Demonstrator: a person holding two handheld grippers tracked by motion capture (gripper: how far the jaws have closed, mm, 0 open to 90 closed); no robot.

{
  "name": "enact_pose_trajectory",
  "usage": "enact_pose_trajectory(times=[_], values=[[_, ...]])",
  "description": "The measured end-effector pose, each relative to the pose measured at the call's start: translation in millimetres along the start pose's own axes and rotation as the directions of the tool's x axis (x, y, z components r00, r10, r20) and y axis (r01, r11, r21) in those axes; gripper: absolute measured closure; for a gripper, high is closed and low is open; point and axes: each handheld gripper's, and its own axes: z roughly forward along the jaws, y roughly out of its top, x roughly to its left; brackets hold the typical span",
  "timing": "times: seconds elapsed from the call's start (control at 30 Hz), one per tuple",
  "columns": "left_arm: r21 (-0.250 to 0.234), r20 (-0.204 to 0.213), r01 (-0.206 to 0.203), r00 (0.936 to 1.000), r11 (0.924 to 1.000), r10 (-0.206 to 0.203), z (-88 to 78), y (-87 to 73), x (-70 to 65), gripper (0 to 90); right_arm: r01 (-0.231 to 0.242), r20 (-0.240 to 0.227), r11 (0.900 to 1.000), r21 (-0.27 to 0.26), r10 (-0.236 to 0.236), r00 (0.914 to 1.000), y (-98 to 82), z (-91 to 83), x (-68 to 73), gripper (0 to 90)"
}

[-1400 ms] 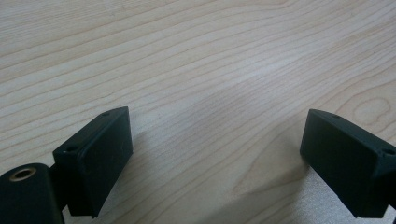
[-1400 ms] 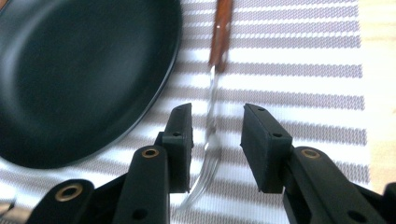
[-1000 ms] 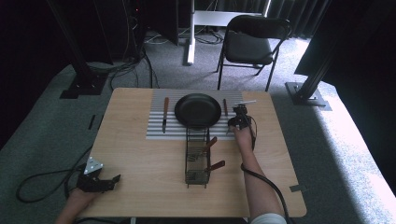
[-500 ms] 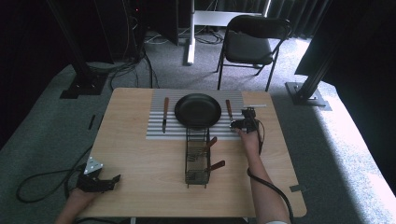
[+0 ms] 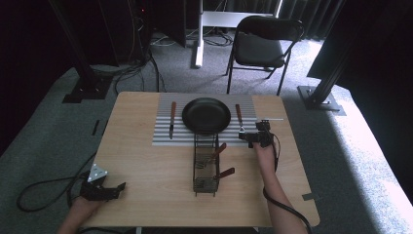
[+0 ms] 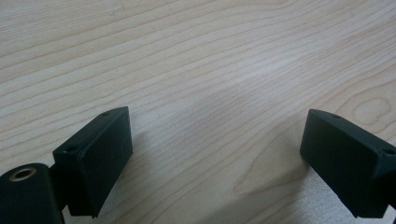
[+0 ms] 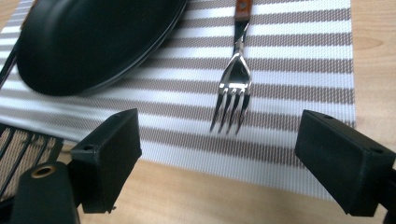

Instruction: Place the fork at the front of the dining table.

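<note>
A fork (image 7: 233, 88) with a wooden handle lies on the striped placemat (image 7: 289, 70), right of a black plate (image 7: 93, 42), tines toward me. My right gripper (image 7: 222, 128) hovers open just short of the tines, holding nothing. From above, the right gripper (image 5: 254, 137) sits at the mat's near right corner, below the fork (image 5: 239, 117) and beside the plate (image 5: 206, 114). A knife (image 5: 172, 119) lies left of the plate. My left gripper (image 5: 108, 189) rests open at the table's near left over bare wood, and the left gripper (image 6: 215, 130) has nothing between its fingers.
A black wire basket (image 5: 206, 165) stands mid-table just in front of the plate, with two wooden-handled utensils leaning in it; its corner (image 7: 23, 144) is close on the right gripper's left. A chair (image 5: 260, 46) stands beyond the table. Cables trail from both grippers.
My right gripper has drawn back from the fork toward the near side of the table. The fork stays on the mat. The left gripper has not moved.
</note>
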Motion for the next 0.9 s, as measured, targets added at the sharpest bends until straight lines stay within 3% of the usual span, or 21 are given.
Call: enact_pose_trajectory(times=[0.23,0.33,0.73,0.9], values=[[0.000,0.000,0.000,1.0000,1.0000,0.000,0.0,0.0,0.0,9.1,0.062,-0.009,0.998,-0.007,-0.062,0.9980,-19.3,-12.6,1.0,13.0],[0.000,0.000,0.000,1.0000,1.0000,0.000,0.0,0.0,0.0,9.1,0.096,0.023,0.995,-0.031,-0.095,0.9952,-25.5,-18.5,1.3,13.0],[0.000,0.000,0.000,1.0000,1.0000,0.000,0.0,0.0,0.0,9.1,0.112,0.021,0.991,-0.069,-0.111,0.9936,-52.8,-33.3,-3.5,13.4],[0.000,0.000,0.000,1.0000,1.0000,0.000,0.0,0.0,0.0,9.1,0.127,0.044,0.989,-0.081,-0.124,0.9913,-66.4,-40.5,-7.0,13.4]])
